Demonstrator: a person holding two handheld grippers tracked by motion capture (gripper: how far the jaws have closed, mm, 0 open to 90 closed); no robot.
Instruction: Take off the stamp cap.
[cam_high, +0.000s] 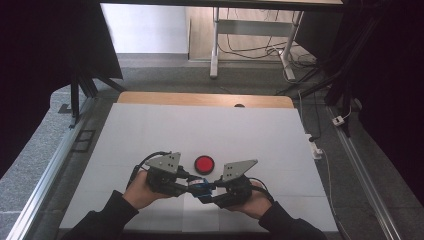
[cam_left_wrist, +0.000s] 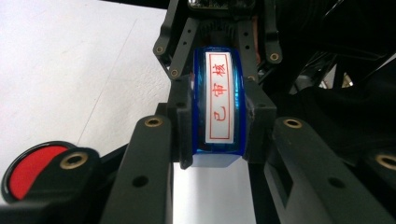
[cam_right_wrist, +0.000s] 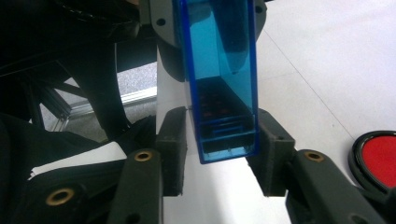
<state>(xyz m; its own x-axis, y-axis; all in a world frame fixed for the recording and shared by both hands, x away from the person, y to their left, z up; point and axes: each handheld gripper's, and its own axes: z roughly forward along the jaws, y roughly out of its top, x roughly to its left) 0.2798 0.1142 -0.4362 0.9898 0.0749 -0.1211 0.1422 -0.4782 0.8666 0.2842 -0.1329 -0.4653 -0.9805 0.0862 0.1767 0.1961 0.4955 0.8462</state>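
Observation:
A blue see-through stamp (cam_high: 200, 186) is held just above the white mat, between my two grippers near the front edge. In the left gripper view the stamp (cam_left_wrist: 219, 93) carries a white label with red characters, and my left gripper (cam_left_wrist: 219, 123) is shut on its lower end. My right gripper (cam_right_wrist: 222, 149) is shut on the other end of the stamp (cam_right_wrist: 219, 70). From above, the left gripper (cam_high: 186, 181) and the right gripper (cam_high: 216, 186) point at each other. A round red ink pad (cam_high: 204, 163) in a black rim lies on the mat just beyond them.
The white mat (cam_high: 200, 125) covers a wooden table (cam_high: 200, 99). Metal rails (cam_high: 45, 175) run along both sides. On the floor to the right lie cables and a plug strip (cam_high: 316, 148). A desk frame (cam_high: 215, 45) stands beyond the table.

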